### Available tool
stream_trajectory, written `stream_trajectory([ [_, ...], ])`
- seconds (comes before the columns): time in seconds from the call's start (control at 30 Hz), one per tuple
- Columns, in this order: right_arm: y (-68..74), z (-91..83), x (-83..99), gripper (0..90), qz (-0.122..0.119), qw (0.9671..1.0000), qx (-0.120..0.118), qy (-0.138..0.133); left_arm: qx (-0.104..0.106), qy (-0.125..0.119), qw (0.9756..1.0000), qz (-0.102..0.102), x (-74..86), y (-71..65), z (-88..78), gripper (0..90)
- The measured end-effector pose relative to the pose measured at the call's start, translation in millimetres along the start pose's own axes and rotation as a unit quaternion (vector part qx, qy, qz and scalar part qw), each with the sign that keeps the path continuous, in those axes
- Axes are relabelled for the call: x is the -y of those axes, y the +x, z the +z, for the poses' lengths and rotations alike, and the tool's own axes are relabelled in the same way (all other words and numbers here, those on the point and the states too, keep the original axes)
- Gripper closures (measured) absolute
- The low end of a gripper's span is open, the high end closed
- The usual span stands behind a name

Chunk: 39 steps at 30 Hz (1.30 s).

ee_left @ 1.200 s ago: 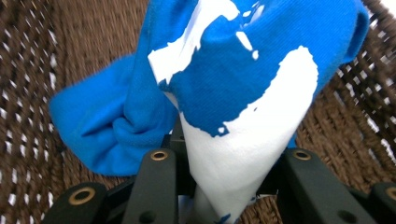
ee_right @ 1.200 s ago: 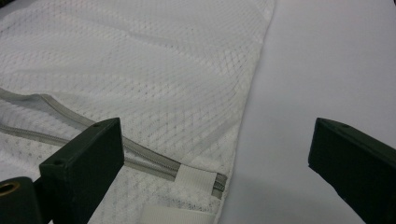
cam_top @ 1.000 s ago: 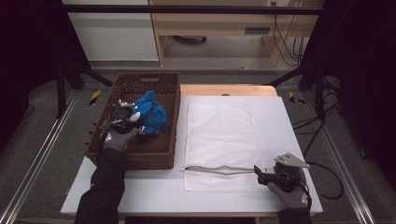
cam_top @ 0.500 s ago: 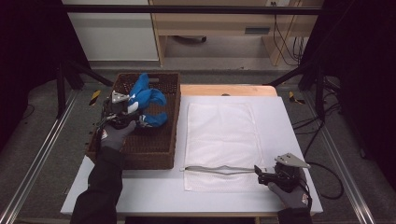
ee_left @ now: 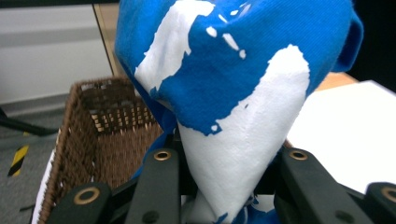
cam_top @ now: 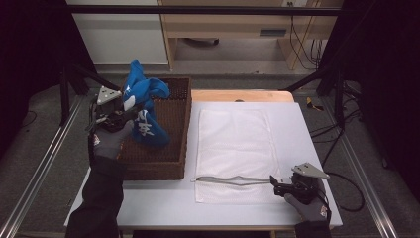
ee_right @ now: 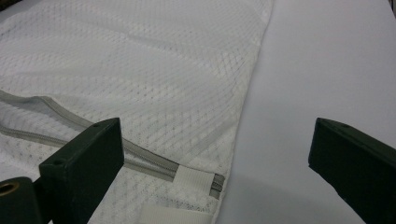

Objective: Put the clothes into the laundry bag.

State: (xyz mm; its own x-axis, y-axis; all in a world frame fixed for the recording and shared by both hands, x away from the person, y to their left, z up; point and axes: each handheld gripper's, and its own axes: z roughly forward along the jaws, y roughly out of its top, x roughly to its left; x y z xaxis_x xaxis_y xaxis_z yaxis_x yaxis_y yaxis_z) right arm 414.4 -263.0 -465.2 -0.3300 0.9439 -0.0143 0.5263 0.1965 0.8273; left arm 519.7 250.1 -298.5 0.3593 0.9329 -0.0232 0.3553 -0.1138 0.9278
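A blue garment with white print (cam_top: 143,106) hangs bunched above the brown wicker basket (cam_top: 153,171) at the table's left. My left gripper (cam_top: 126,110) is shut on it, and in the left gripper view the cloth (ee_left: 233,70) fills the gap between the two black jaws, with the basket (ee_left: 93,121) behind and below. A white mesh bag (cam_top: 235,144) lies flat in the middle of the table, its grey zipper (cam_top: 228,179) partly undone along the near edge. My right gripper (cam_top: 275,182) rests on the table at the zipper's right end (ee_right: 187,175), jaws wide apart (ee_right: 215,140) and holding nothing.
The white table (cam_top: 297,129) has bare room to the right of the bag. A wooden desk (cam_top: 233,25) stands beyond the far edge, black frame posts (cam_top: 337,84) stand at both sides, and cables (cam_top: 341,178) trail off the right.
My left gripper has risen out of the basket with the blue garment, which now hangs above the rim. The right gripper and the mesh bag have not moved.
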Motion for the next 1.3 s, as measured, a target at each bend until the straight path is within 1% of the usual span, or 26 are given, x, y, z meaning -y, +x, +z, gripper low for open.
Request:
stream_trajectory([
  [0.03, 0.0, 0.0, 0.0, 3.7, 0.000, 1.0000, 0.000, 0.000, 0.000, 0.000, 1.0000, 0.000, 0.0, 0.0, 0.0, 69.3],
  [0.07, 0.2, -0.1, -0.1, 3.8, -0.001, 1.0000, 0.000, 0.000, 0.005, -0.012, 0.9999, 0.000, -4.9, -1.3, -6.3, 69.3],
  [0.1, 0.2, -0.1, -0.1, 3.8, -0.001, 1.0000, 0.000, 0.000, 0.005, -0.012, 0.9999, 0.000, -4.9, -1.3, -6.3, 69.4],
  [0.17, 0.2, -0.1, -0.1, 3.7, 0.000, 1.0000, 0.000, 0.000, 0.008, -0.015, 0.9999, 0.001, -9.9, -3.7, -11.3, 69.5],
  [0.27, 0.5, 0.0, -0.2, 3.7, -0.001, 1.0000, 0.000, 0.000, 0.011, -0.026, 0.9996, 0.006, -18.0, -7.6, -17.7, 69.8],
  [0.37, 0.4, -0.6, -0.5, 3.7, -0.001, 1.0000, 0.000, -0.001, 0.018, -0.043, 0.9988, 0.012, -29.0, -14.1, -26.3, 69.8],
  [0.47, -0.2, -0.7, -0.3, 3.7, 0.001, 1.0000, 0.000, -0.001, 0.021, -0.052, 0.9983, 0.019, -37.3, -19.3, -31.5, 69.8],
  [0.5, -0.2, -0.7, -0.3, 3.7, 0.001, 1.0000, 0.000, -0.001, 0.021, -0.052, 0.9983, 0.019, -37.3, -19.3, -31.5, 69.8],
  [0.57, -0.2, -0.8, -0.4, 3.7, 0.000, 1.0000, 0.000, -0.001, 0.024, -0.057, 0.9979, 0.019, -42.6, -23.2, -35.2, 69.8],
  [0.6, 0.0, -0.9, -0.6, 3.7, -0.001, 1.0000, 0.001, -0.002, 0.030, -0.066, 0.9971, 0.023, -47.6, -27.5, -39.5, 69.8],
  [0.63, 0.0, -0.9, -0.6, 3.7, -0.001, 1.0000, 0.001, -0.002, 0.030, -0.066, 0.9971, 0.023, -47.6, -27.5, -39.5, 69.8],
  [0.73, -0.1, -1.0, -0.6, 3.7, -0.001, 1.0000, 0.000, -0.003, 0.033, -0.076, 0.9962, 0.029, -56.2, -33.4, -45.6, 69.8],
  [0.77, -0.2, -0.9, -0.5, 3.7, -0.001, 1.0000, 0.001, -0.002, 0.035, -0.079, 0.9959, 0.028, -59.0, -35.0, -47.5, 69.8],
  [0.8, -0.1, -1.6, -0.7, 3.7, 0.002, 1.0000, -0.001, -0.002, 0.042, -0.083, 0.9953, 0.026, -63.8, -38.3, -51.6, 69.8],
  [0.83, -0.1, -1.6, -0.7, 3.7, 0.002, 1.0000, -0.001, -0.002, 0.042, -0.083, 0.9953, 0.026, -63.8, -38.3, -51.6, 69.8],
  [0.87, -0.3, -1.9, -1.1, 3.7, 0.001, 1.0000, 0.000, -0.003, 0.050, -0.087, 0.9946, 0.026, -67.4, -42.4, -55.8, 69.8],
  [0.9, -0.3, -1.9, -1.1, 3.7, 0.001, 1.0000, 0.000, -0.003, 0.050, -0.087, 0.9946, 0.026, -67.4, -42.4, -55.8, 69.8],
  [0.93, -0.4, -2.2, -1.1, 3.7, 0.001, 1.0000, 0.000, -0.004, 0.055, -0.093, 0.9937, 0.029, -70.7, -47.4, -60.3, 69.8],
  [1.0, -0.5, -2.3, -1.1, 3.7, 0.001, 1.0000, 0.000, -0.004, 0.058, -0.097, 0.9932, 0.030, -72.4, -49.8, -62.5, 69.8],
  [1.07, -0.3, -2.4, -1.1, 3.5, 0.000, 1.0000, 0.000, -0.005, 0.067, -0.105, 0.9917, 0.032, -77.6, -56.7, -68.8, 69.8],
  [1.1, -0.3, -2.5, -1.3, 3.2, -0.002, 1.0000, -0.001, -0.008, 0.067, -0.105, 0.9917, 0.032, -77.6, -56.7, -68.8, 69.8],
  [1.13, -0.3, -2.7, -1.5, 3.1, -0.004, 0.9999, -0.002, -0.010, 0.071, -0.110, 0.9908, 0.035, -80.8, -62.2, -72.7, 69.8],
  [1.17, -0.3, -2.7, -1.5, 3.1, -0.004, 0.9999, -0.002, -0.010, 0.071, -0.110, 0.9908, 0.035, -80.8, -62.2, -72.7, 69.8],
  [1.23, -0.1, -3.7, -2.0, 2.7, -0.003, 0.9999, -0.004, -0.014, 0.075, -0.112, 0.9901, 0.038, -84.0, -68.0, -76.2, 69.7],
  [1.27, -0.2, -4.1, -2.1, 2.6, -0.003, 0.9999, -0.005, -0.014, 0.080, -0.121, 0.9883, 0.047, -87.7, -72.8, -78.7, 69.8],
  [1.3, -0.2, -4.1, -2.1, 2.6, -0.003, 0.9999, -0.005, -0.014, 0.080, -0.121, 0.9883, 0.047, -87.7, -72.8, -78.7, 69.8],
])
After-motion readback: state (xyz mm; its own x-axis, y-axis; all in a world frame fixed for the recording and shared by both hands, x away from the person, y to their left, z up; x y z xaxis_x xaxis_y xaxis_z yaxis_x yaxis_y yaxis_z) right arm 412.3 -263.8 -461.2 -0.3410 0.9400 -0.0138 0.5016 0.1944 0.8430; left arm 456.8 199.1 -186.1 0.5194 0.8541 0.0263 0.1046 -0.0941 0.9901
